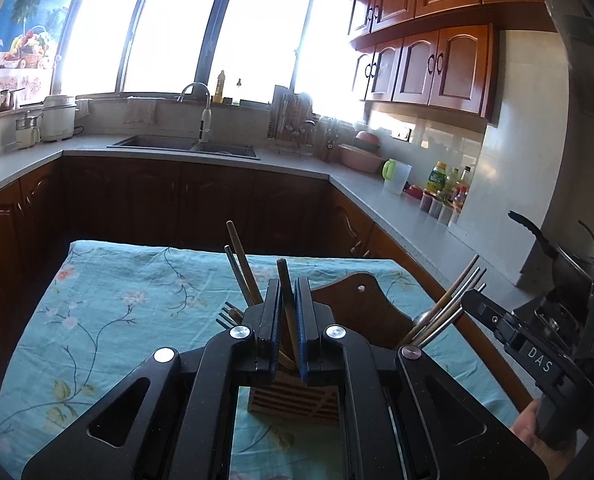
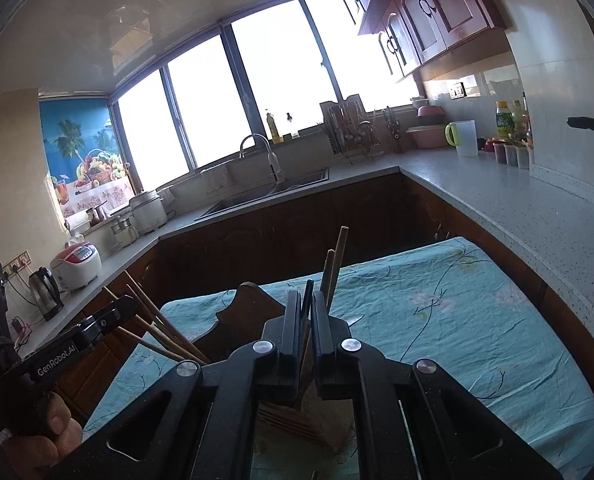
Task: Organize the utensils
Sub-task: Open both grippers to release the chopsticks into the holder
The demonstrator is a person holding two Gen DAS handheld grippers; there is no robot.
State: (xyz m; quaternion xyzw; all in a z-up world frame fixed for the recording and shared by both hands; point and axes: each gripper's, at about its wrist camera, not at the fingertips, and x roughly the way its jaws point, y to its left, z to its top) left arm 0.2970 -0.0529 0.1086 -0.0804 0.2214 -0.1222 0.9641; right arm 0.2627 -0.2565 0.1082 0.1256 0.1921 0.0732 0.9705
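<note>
A slatted wooden utensil holder (image 1: pixel 293 398) stands on the floral cloth, just below both grippers; it also shows in the right wrist view (image 2: pixel 305 416). My left gripper (image 1: pixel 287 286) is shut on a wooden chopstick (image 1: pixel 285 276) that slants down into the holder. My right gripper (image 2: pixel 306 294) is shut on a thin dark utensil handle (image 2: pixel 307 300) over the holder. Other chopsticks (image 1: pixel 239 264) and fork tines (image 1: pixel 227 314) stick up from the left compartment. More chopsticks (image 1: pixel 451 302) lean out on the right, beside the right gripper's body (image 1: pixel 537 344).
A dark wooden chair back (image 1: pixel 361 304) stands just behind the holder. The table under the turquoise cloth (image 1: pixel 109 304) ends near the kitchen counter (image 1: pixel 417 224) with its bottles, jug and sink (image 1: pixel 185 144). A pan handle (image 1: pixel 531 232) juts in at the right.
</note>
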